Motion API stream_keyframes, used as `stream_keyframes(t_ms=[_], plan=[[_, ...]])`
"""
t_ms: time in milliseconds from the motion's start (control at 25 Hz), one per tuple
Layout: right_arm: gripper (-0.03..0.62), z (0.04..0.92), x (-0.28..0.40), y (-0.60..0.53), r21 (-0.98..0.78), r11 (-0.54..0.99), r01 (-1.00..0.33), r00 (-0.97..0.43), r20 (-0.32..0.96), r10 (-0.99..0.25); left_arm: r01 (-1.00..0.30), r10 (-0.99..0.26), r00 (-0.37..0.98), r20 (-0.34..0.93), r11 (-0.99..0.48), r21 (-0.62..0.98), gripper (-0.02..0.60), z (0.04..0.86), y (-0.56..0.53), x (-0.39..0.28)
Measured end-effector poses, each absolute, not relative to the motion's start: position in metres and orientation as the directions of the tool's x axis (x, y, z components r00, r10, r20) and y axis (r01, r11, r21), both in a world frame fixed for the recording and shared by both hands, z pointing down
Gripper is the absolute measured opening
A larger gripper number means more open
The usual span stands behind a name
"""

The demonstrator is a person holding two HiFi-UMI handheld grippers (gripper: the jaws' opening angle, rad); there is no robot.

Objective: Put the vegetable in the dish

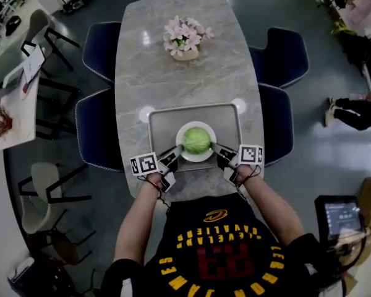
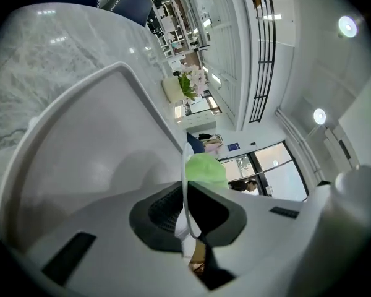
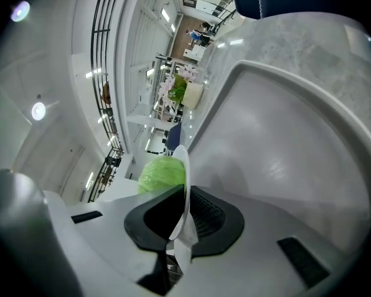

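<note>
A green cabbage [image 1: 196, 140] sits on a white dish [image 1: 184, 153] over the near edge of a grey tray [image 1: 164, 121]. My left gripper [image 1: 172, 154] is shut on the dish's left rim, and my right gripper [image 1: 221, 153] is shut on its right rim. In the left gripper view the thin white dish [image 2: 186, 178] edge runs between the dark pads [image 2: 164, 212], with the cabbage [image 2: 206, 169] just beyond. In the right gripper view the dish [image 3: 183, 184] rim is pinched the same way, and the cabbage [image 3: 163, 173] lies to its left.
The tray lies on a grey marble table [image 1: 142, 73]. A vase of pink flowers [image 1: 185, 37] stands at the table's far middle. Dark blue chairs [image 1: 99, 54] flank both long sides. Two small white round marks [image 1: 146, 112] lie by the tray's far corners.
</note>
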State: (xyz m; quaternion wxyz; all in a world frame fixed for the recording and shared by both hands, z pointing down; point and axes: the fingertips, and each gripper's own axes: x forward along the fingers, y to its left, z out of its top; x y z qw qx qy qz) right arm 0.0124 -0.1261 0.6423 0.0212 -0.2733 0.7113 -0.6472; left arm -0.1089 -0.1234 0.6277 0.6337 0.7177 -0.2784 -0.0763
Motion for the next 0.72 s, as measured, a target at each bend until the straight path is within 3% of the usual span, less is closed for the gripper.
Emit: stream_keyframes(t_ms=[560,720], plan=[[0.023,0.674,0.011,-0.135,-0.882,-0.083,-0.463,-0.825,0.463,-0.323,-0.429,-0.401,0.833,0.381,-0.034,0.903,0.035,0.661,-0.136,-0.108],[0.031,0.679,0.01,-0.136,-0.864,-0.039,-0.503,-0.82,0.491,-0.295,-0.482,-0.363,0.823,0.438,-0.038,0.875,0.048,0.671,-0.133,-0.108]])
